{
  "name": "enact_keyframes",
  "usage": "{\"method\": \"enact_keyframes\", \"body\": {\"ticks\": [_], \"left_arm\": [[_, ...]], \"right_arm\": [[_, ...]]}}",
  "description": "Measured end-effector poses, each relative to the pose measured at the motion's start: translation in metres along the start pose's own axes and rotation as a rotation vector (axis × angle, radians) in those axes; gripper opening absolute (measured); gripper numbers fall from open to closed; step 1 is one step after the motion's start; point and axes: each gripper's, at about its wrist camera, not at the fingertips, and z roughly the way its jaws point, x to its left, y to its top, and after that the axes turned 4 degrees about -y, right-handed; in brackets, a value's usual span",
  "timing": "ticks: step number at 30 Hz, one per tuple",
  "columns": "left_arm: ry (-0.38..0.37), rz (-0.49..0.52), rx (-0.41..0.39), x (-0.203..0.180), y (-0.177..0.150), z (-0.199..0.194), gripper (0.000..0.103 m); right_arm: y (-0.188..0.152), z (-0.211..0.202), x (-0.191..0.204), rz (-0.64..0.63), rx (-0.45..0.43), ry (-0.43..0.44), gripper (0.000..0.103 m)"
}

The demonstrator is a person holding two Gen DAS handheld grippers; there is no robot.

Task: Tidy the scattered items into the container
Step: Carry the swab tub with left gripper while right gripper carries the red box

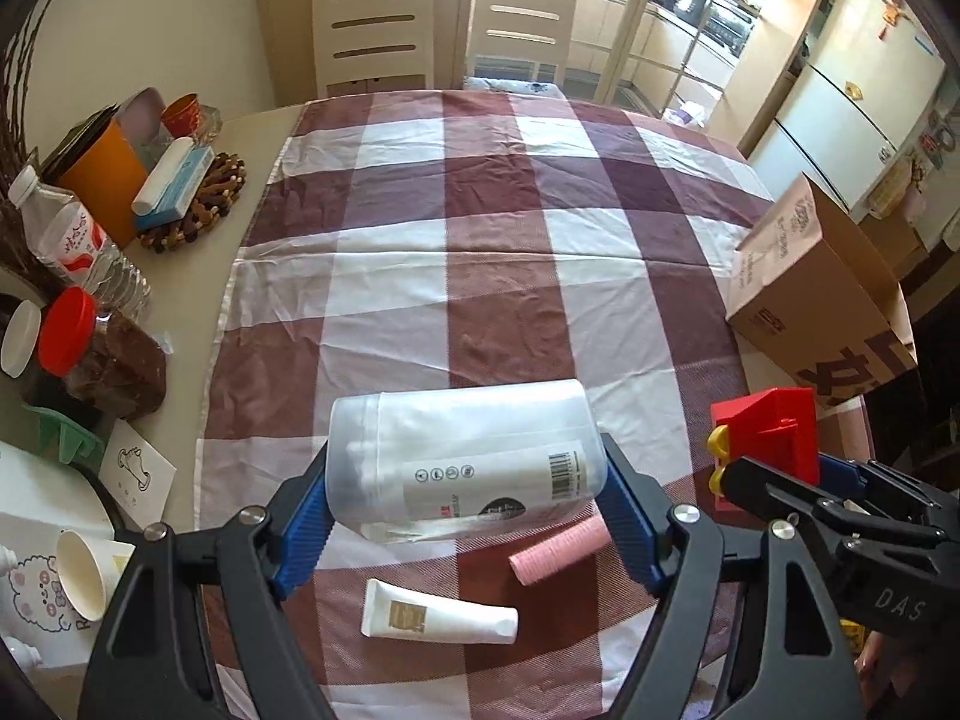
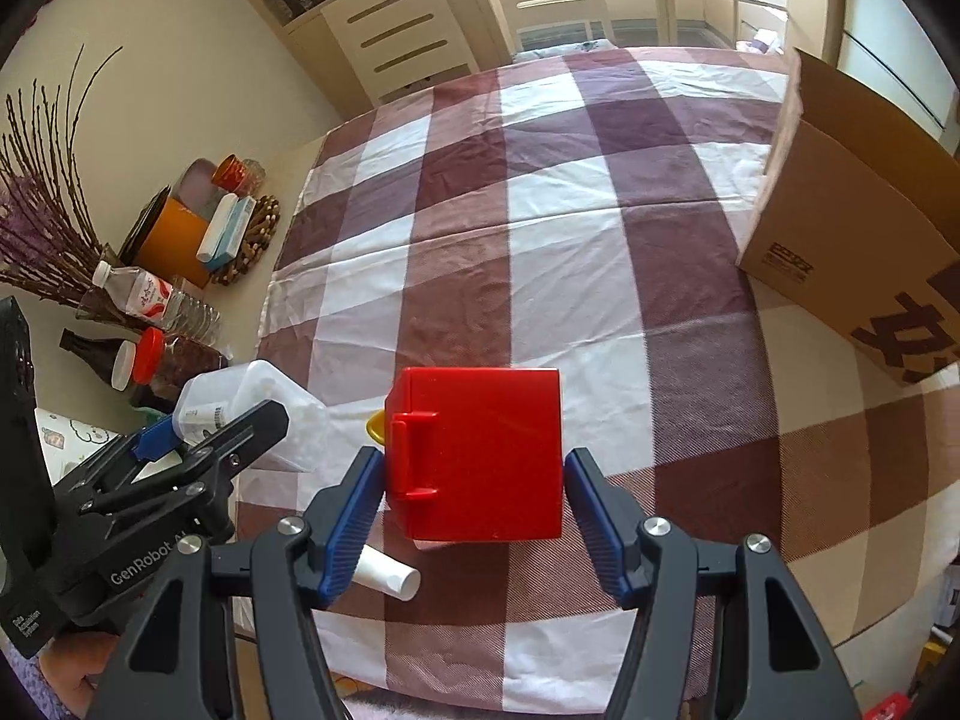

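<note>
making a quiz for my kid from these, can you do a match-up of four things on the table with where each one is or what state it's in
Things:
1. clear plastic jar
2. red toy box
3. white tube
4. cardboard box

Places or states:
A. lying flat on the checked cloth
B. held in the right gripper
C. standing at the cloth's right edge
D. held in the left gripper

Pairs: 1-D, 2-B, 3-A, 4-C

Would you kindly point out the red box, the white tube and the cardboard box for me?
red box (image 2: 480, 456), right wrist view, middle of its top face.
white tube (image 1: 438, 618), left wrist view, middle of its body.
cardboard box (image 2: 852, 228), right wrist view, its near side wall.
</note>
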Motion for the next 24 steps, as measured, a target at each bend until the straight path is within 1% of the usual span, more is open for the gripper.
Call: {"method": "enact_keyframes", "body": {"ticks": [8, 16, 24], "left_arm": [[-0.018, 0.050, 0.007, -0.027, -0.001, 0.001, 0.080], [-0.037, 0.105, 0.016, -0.054, 0.000, 0.003, 0.080], [-0.061, 0.171, 0.030, -0.088, 0.001, 0.010, 0.080]], "right_arm": [[-0.009, -0.013, -0.022, 0.038, -0.013, -0.018, 0.063], [-0.014, -0.031, -0.043, 0.079, -0.047, -0.041, 0.063], [-0.020, -0.042, -0.069, 0.133, -0.065, -0.066, 0.063]]}}
